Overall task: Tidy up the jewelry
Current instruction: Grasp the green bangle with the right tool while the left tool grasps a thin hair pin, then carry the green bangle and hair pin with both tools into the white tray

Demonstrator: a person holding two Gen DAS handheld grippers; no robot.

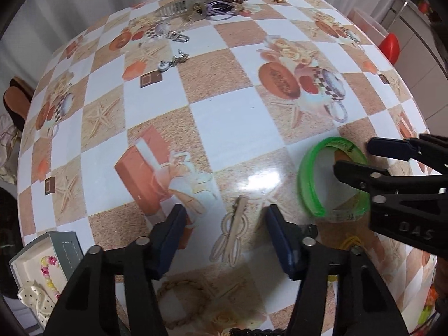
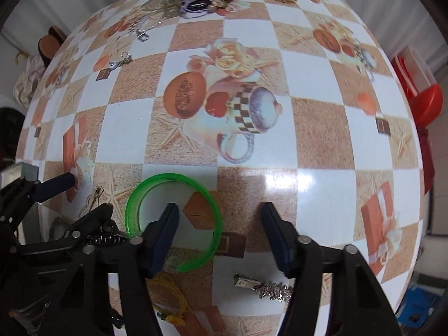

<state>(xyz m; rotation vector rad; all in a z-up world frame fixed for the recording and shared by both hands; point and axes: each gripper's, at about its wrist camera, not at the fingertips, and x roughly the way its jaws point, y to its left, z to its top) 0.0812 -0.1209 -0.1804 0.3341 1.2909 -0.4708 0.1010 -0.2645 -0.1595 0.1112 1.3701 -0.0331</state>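
Both tongs are pointing steeply down at the tablecloth [image 1: 224, 128].

Left tongs [image 1: 224, 240]: jaws are standing partly apart, nothing pressed between the pads. A pale hair clip [image 1: 233, 232] is lying on the cloth in the gap, long axis running roughly 12 to 6 o'clock in the left wrist view, so across the closing line. Whether the pads are touching it cannot be told; they look clear of it.

Right tongs [image 2: 221, 235]: jaws are likewise standing partly apart and gripping nothing. The green bangle [image 2: 134, 204] is lying flat on the cloth at about 9 o'clock from the gap's middle. The left finger [image 2: 165, 232] is sitting inside the ring. The right finger [image 2: 275, 238] is sitting outside it, so the bangle's right wall [image 2: 217, 218] is falling between the two pads. The ring is broken by a gap on its near-left side.

Judgement: the right hand is the nearer one to the bangle, already straddling its wall; closing there should pinch it. The left hand is the nearer one to the clip.

Other items:
- silver sparkly clip [image 2: 263, 285] at 5 o'clock, near the right finger;
- yellow cord [image 2: 170, 294] at 7 o'clock;
- open box [image 1: 44, 263] at 8 o'clock in the left view, likely the destination;
- jewelry heap [image 1: 201, 2] at 12 o'clock, well apart.
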